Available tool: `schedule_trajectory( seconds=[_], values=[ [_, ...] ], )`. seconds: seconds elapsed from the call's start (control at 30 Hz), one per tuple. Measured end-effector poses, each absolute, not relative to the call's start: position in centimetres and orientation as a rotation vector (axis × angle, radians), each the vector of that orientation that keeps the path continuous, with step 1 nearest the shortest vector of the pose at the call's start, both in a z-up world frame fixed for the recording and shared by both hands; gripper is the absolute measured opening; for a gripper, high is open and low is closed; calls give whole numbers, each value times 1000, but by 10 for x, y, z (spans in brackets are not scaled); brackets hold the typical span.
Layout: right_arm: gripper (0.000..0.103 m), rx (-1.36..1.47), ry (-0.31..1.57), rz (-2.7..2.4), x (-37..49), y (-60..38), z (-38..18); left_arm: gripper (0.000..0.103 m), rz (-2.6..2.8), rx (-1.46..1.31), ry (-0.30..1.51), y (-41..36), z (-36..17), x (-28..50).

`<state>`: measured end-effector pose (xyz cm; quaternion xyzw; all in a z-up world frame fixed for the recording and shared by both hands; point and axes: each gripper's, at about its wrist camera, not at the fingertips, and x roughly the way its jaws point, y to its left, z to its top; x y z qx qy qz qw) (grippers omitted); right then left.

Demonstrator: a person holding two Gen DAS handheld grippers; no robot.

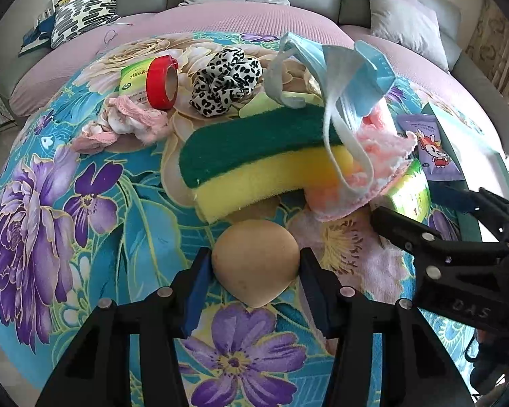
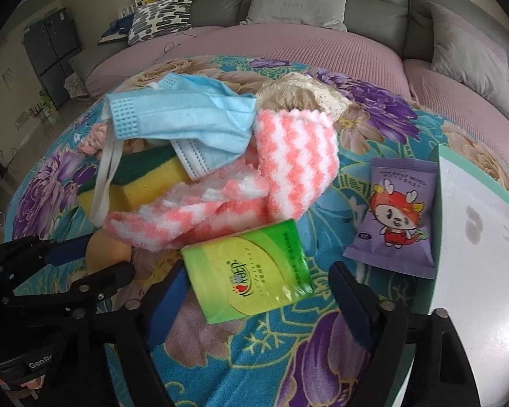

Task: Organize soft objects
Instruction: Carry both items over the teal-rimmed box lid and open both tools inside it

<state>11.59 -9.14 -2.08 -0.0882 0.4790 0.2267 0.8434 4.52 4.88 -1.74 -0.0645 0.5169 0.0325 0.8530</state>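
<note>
The left gripper (image 1: 256,271) has its fingers pressed on the beige makeup sponge (image 1: 254,264) on the floral tabletop (image 1: 85,237). The right gripper (image 2: 258,291) straddles the green tissue pack (image 2: 247,271), fingers released.

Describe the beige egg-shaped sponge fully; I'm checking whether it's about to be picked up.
The sponge is a smooth, matte beige teardrop, foam-like, with faint specks. It lies on the floral cloth, its point toward the camera. The left gripper straddles it: both blue-padded fingers sit against its sides, without visibly denting it. It lies just in front of the yellow-green scrub sponge. The right wrist view shows only a sliver of it.
</note>
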Motion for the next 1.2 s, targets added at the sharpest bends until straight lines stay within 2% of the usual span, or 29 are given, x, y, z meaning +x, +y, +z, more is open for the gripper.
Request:
schedule_trajectory(
  seconds=[0.03, 0.3, 0.7, 0.97, 1.2],
  values=[
    [70, -184, 1015, 478, 115, -92, -21, 54, 67, -137, 1087, 49, -17, 45],
    [68, -151, 1016, 479, 110, -100, -14, 53, 62, -124, 1057, 51, -7, 46],
    [67, -22, 892, 464, 94, -145, 37, 53, 37, -45, 904, 30, 55, 34],
    [67, -10, 887, 50, 106, -248, 36, 53, -149, 37, 847, -49, 82, 67],
    [67, 62, 880, -155, 106, -327, 31, 53, -312, 164, 856, -144, 65, 102]
  ],
)
